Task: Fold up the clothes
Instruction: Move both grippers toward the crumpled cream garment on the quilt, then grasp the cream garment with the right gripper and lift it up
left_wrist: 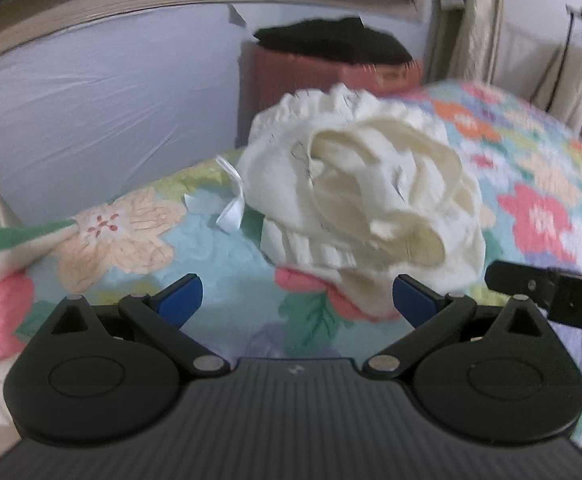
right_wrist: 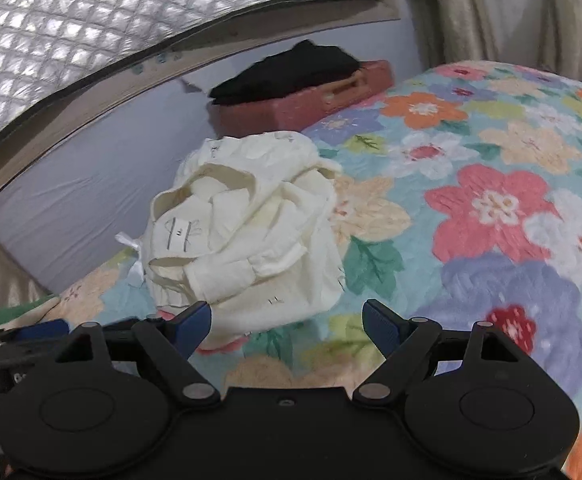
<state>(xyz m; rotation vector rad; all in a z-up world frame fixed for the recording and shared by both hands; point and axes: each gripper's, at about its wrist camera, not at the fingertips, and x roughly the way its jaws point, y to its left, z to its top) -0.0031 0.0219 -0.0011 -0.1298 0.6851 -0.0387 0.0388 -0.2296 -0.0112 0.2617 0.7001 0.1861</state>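
A crumpled cream-white garment (left_wrist: pixel 363 196) lies in a heap on the floral bedspread (left_wrist: pixel 131 240), with a white satin ribbon (left_wrist: pixel 231 204) at its left side. My left gripper (left_wrist: pixel 297 300) is open and empty, just in front of the heap's near edge. In the right wrist view the same garment (right_wrist: pixel 247 228) lies ahead and left, ribbon (right_wrist: pixel 133 256) at its left. My right gripper (right_wrist: pixel 287 324) is open and empty; its left fingertip (right_wrist: pixel 197 318) is at the garment's near edge. The right gripper's body shows at the left wrist view's right edge (left_wrist: pixel 547 294).
A black folded garment (right_wrist: pixel 287 70) rests on a reddish box (right_wrist: pixel 311 100) at the far side of the bed. A grey wall and a quilted silver window cover (right_wrist: pixel 91 28) stand behind. Curtains (left_wrist: pixel 467 20) hang at the back right. The bedspread (right_wrist: pixel 491 208) stretches right.
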